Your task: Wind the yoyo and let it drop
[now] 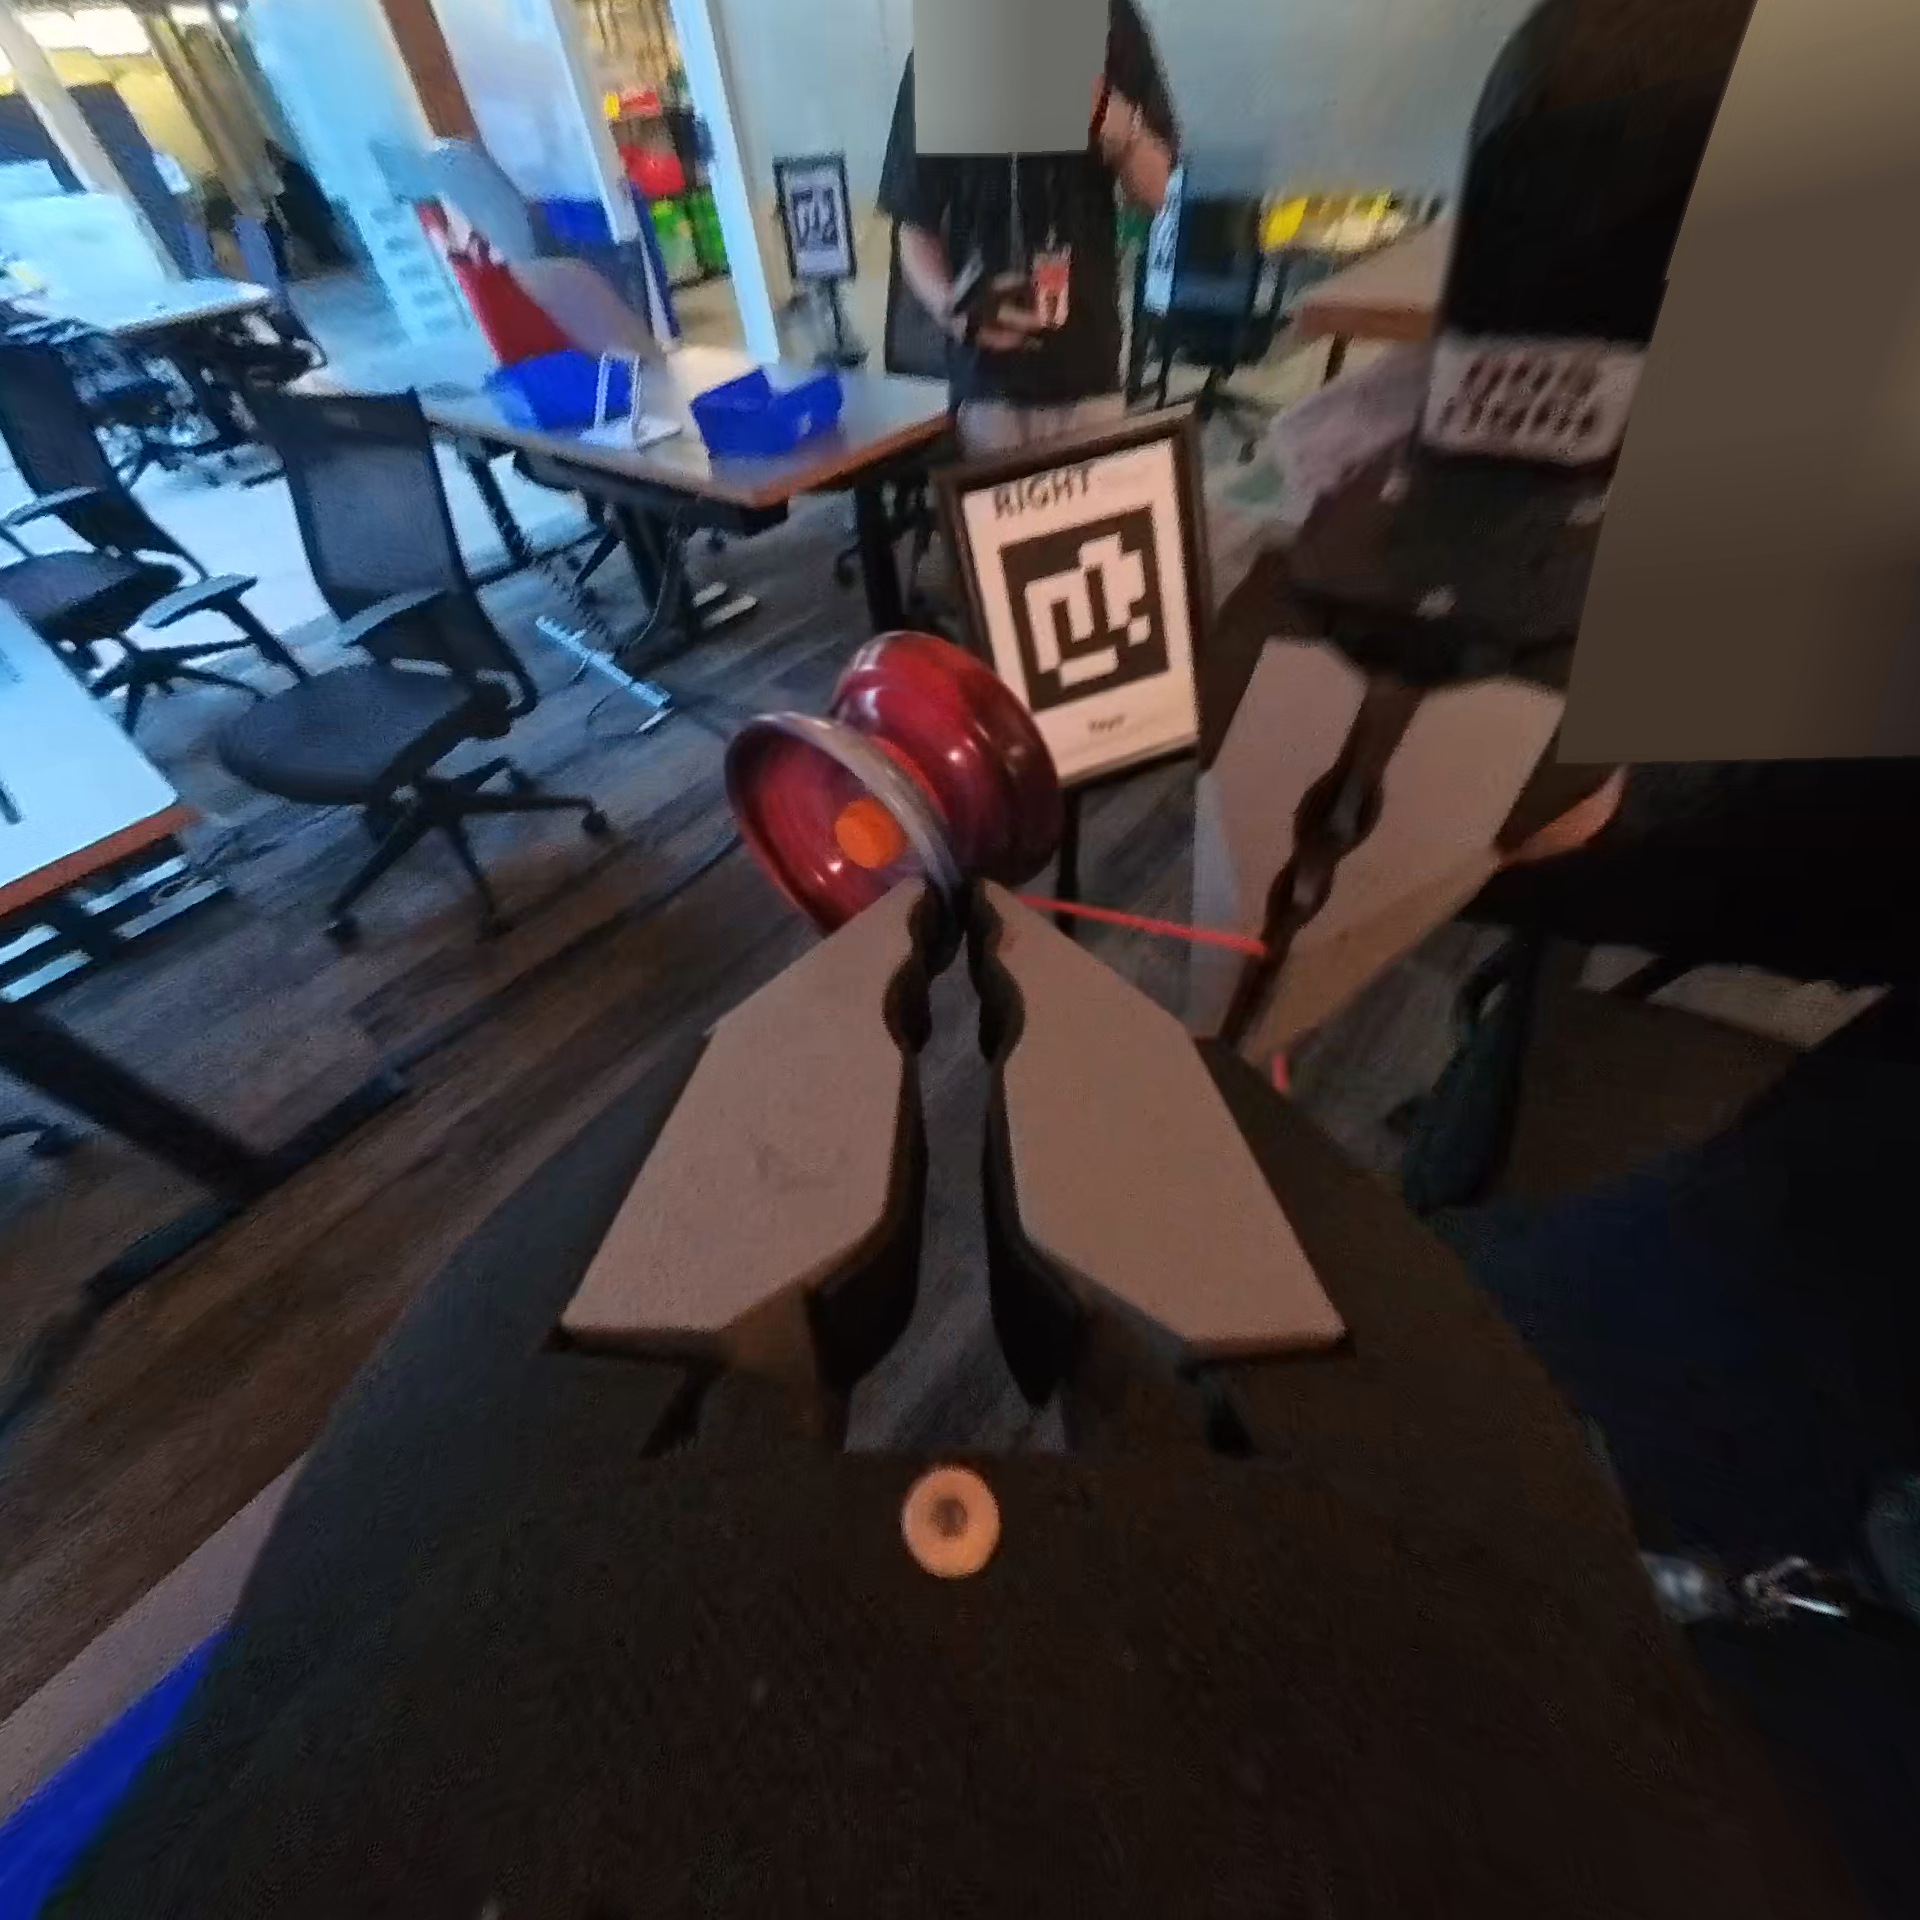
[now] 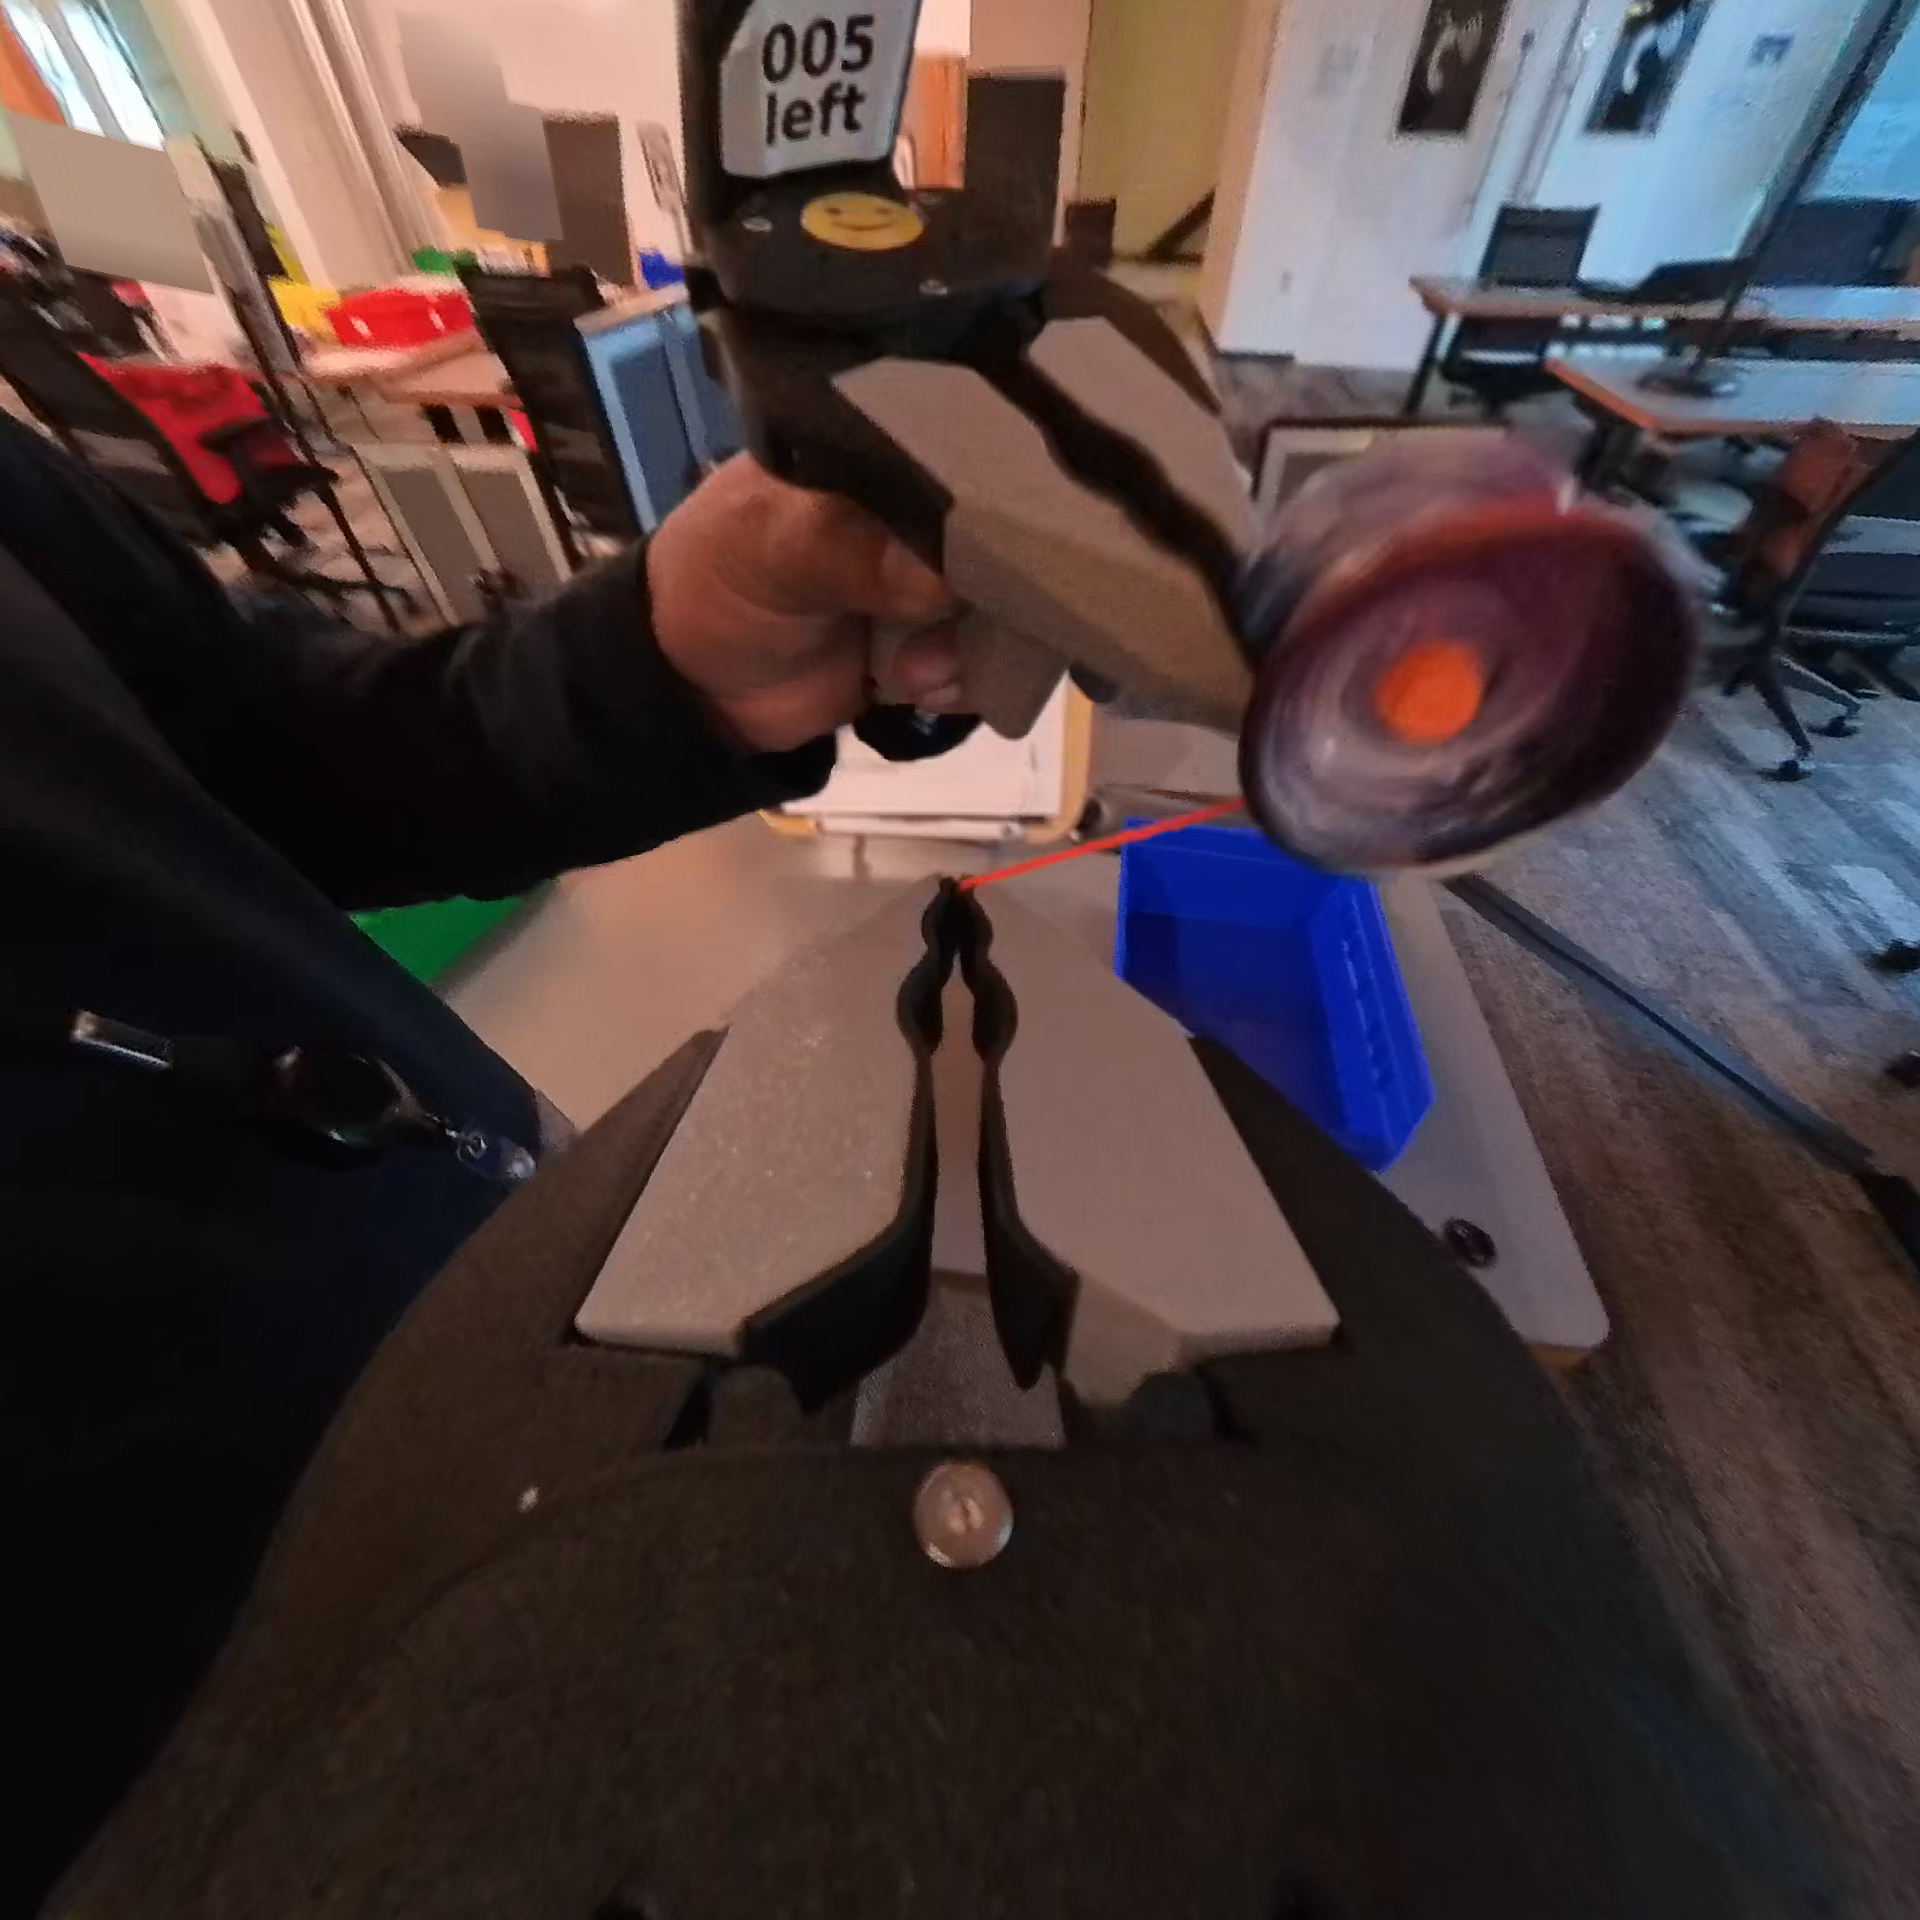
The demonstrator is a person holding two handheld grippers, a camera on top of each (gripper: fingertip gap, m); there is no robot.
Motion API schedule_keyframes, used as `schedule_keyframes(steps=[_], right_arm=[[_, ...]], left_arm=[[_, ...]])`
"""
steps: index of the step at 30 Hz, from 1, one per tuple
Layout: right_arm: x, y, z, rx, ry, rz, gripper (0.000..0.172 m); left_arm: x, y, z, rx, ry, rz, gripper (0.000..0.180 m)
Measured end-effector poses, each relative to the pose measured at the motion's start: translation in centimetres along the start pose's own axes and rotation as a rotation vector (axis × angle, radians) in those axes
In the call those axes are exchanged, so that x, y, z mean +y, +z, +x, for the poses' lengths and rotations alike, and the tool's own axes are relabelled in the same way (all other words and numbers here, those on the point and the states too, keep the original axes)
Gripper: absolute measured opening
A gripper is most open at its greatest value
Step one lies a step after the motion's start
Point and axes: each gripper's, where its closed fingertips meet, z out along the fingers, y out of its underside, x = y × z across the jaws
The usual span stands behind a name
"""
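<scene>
Two tools are sharing the job, and the winding step looks to be the one in hand. The left tool (image 1: 948,914) is sitting clamped on the rim of the dark red yoyo (image 1: 894,795), which is standing in the air at 12 o'clock from the fingertips, tilted, its orange hub facing 7 o'clock. The red string (image 1: 1143,925) is running taut from the yoyo's groove toward 3 o'clock, where the right tool (image 2: 954,896) is pinching its far end with the fingertips together. In the right wrist view the yoyo (image 2: 1455,665) is showing at 2 o'clock, above a blue bin (image 2: 1278,987) on the worktop (image 2: 665,935). Only a short stretch of string is showing between the two, so the winding seems well along. The next move likely calls for carrying that stretch round the groove under tension, then parting the left tool's fingers while the right one is holding the string for the drop.
</scene>
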Motion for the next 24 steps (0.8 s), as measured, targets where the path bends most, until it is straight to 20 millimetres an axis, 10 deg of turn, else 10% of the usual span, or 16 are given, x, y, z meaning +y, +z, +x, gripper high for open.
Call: schedule_keyframes(steps=[14, 24], right_arm=[[2.3, -1.4, 4.9, 0.114, -0.136, -0.395, 0.000], [6.5, -0.1, 6.5, 0.122, -0.194, -0.452, 0.000]], left_arm=[[8.8, 1.9, -0.6, -0.144, 0.286, -0.484, 0.001], [7.0, -0.4, 6.0, 0.407, -0.084, -0.275, 0.002]])
